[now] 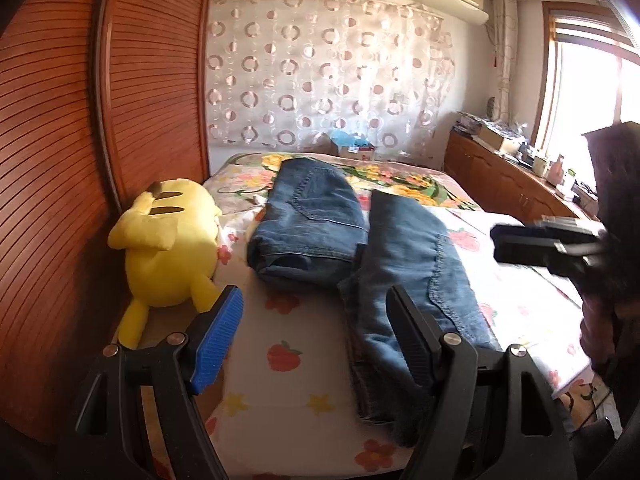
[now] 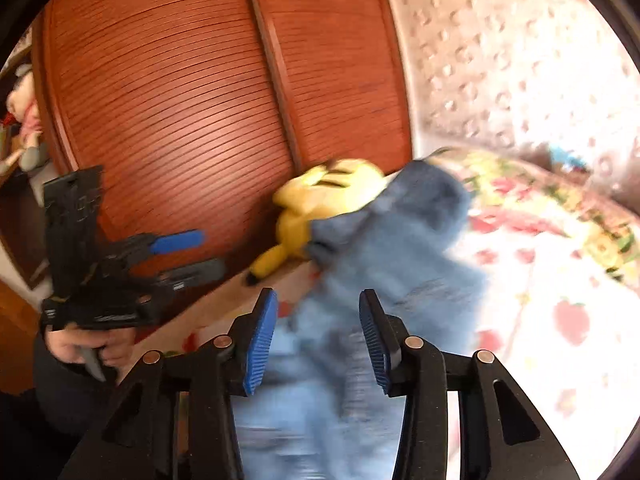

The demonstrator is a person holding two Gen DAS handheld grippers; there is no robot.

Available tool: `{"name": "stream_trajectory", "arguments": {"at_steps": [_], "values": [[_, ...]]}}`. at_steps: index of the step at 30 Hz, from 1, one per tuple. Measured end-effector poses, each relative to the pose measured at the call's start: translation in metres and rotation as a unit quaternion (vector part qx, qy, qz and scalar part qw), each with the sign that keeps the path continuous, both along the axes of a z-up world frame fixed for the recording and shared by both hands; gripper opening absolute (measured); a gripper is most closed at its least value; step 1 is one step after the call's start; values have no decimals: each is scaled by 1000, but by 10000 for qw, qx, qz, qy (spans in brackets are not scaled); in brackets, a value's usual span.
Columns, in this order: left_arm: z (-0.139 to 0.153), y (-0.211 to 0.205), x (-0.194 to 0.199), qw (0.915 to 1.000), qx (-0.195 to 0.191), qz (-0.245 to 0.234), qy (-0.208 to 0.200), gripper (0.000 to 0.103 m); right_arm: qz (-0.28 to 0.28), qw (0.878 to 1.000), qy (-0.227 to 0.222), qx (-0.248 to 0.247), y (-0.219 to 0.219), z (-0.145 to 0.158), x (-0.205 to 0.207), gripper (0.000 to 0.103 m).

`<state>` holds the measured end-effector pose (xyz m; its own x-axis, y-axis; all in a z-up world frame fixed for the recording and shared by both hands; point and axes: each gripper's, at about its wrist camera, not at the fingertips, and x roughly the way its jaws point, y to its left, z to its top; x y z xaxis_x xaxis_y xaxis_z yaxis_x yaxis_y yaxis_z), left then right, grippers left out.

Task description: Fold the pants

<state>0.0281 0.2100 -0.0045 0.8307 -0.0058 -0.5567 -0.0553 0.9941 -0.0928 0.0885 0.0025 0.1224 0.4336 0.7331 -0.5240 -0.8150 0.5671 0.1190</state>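
Observation:
Blue jeans (image 1: 416, 276) lie folded lengthwise on the flowered bed (image 1: 288, 392), running away from me. A second pair of jeans (image 1: 308, 224) lies folded in a compact stack to their left. My left gripper (image 1: 316, 312) is open and empty, held above the bed's near edge beside the long jeans. My right gripper (image 2: 318, 320) is open and empty above blurred blue denim (image 2: 384, 248). The right gripper shows in the left wrist view (image 1: 556, 242); the left gripper shows in the right wrist view (image 2: 188, 252).
A yellow plush toy (image 1: 168, 248) lies at the bed's left edge against the slatted wooden wardrobe (image 1: 80, 152). A low wooden cabinet (image 1: 504, 176) with clutter stands right of the bed under a window. A patterned curtain (image 1: 320, 68) hangs behind.

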Motion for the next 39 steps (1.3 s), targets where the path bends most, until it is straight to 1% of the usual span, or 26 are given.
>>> {"name": "stream_trajectory", "arguments": {"at_steps": [3, 6, 9, 12, 13, 15, 19, 20, 22, 26, 33, 35, 37, 38, 39], "values": [[-3, -16, 7, 9998, -19, -195, 41, 75, -360, 9987, -228, -293, -3, -7, 9, 48], [-10, -30, 14, 9990, -7, -415, 137, 75, -579, 9961, -299, -603, 9, -21, 25, 51], [-31, -41, 25, 9977, 88, -533, 417, 75, -707, 9947, -141, -734, 31, -34, 50, 57], [-49, -40, 33, 9964, 76, -485, 696, 75, -667, 9952, 145, -699, 40, -46, 73, 60], [-56, -40, 36, 9957, 77, -489, 783, 75, -660, 9954, 223, -663, 48, -46, 84, 64], [-67, -38, 40, 9946, 126, -448, 930, 75, -714, 9950, 378, -593, 53, -52, 97, 69], [-76, -38, 44, 9934, 68, -447, 1051, 75, -729, 9935, 786, -381, 47, -56, 109, 76], [-77, -38, 44, 9934, 58, -446, 1052, 75, -698, 9931, 887, -325, 46, -62, 117, 76], [-78, -39, 44, 9935, 43, -439, 1053, 75, -655, 9922, 1023, -296, 41, -71, 124, 80], [-79, -39, 43, 9934, 34, -430, 1060, 75, -493, 9897, 1332, -192, 42, -87, 152, 81], [-83, -38, 46, 9933, 16, -421, 1074, 75, -160, 9862, 1643, -89, 41, -105, 159, 81], [-84, -38, 46, 9933, 8, -410, 1078, 75, -47, 9854, 1703, -37, 44, -109, 162, 70], [-84, -37, 46, 9933, -9, -407, 1081, 75, 24, 9857, 1684, -8, 47, -110, 163, 54], [-84, -37, 45, 9933, -11, -402, 1083, 75, 56, 9860, 1668, -3, 43, -107, 161, 48], [-84, -37, 45, 9933, -14, -399, 1086, 75, 114, 9858, 1672, 43, 42, -104, 161, 35]]}}
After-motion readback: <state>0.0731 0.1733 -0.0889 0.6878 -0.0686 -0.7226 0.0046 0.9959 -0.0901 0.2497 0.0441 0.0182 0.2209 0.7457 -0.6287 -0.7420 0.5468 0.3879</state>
